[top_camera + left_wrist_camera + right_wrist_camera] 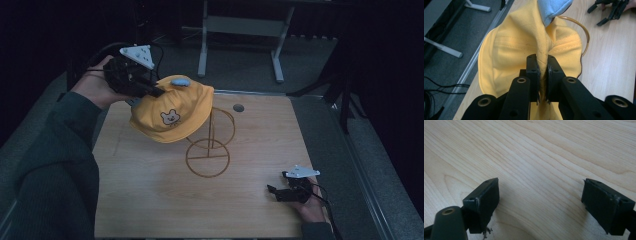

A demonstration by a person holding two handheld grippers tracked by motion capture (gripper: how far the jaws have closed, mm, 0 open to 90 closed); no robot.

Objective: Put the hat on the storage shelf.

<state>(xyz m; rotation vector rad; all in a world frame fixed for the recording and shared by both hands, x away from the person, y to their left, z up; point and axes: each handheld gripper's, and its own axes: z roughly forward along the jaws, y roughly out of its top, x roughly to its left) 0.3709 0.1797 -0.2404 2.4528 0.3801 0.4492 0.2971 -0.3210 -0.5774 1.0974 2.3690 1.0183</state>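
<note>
We see the left gripper (pixel 543 72) clenched on a yellow cap (pixel 172 114), carrying it above the wire stand (pixel 210 142) (right gripper (pixel 541 205) released, resting); next, we judge, lowering it on.

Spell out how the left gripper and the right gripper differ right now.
The left gripper is shut on a fold of the yellow hat; the right gripper stands open with nothing between its jaws. The left gripper is held up by the wire stand; the right gripper rests low at the table edge. Both are black, each held in a hand.
</note>
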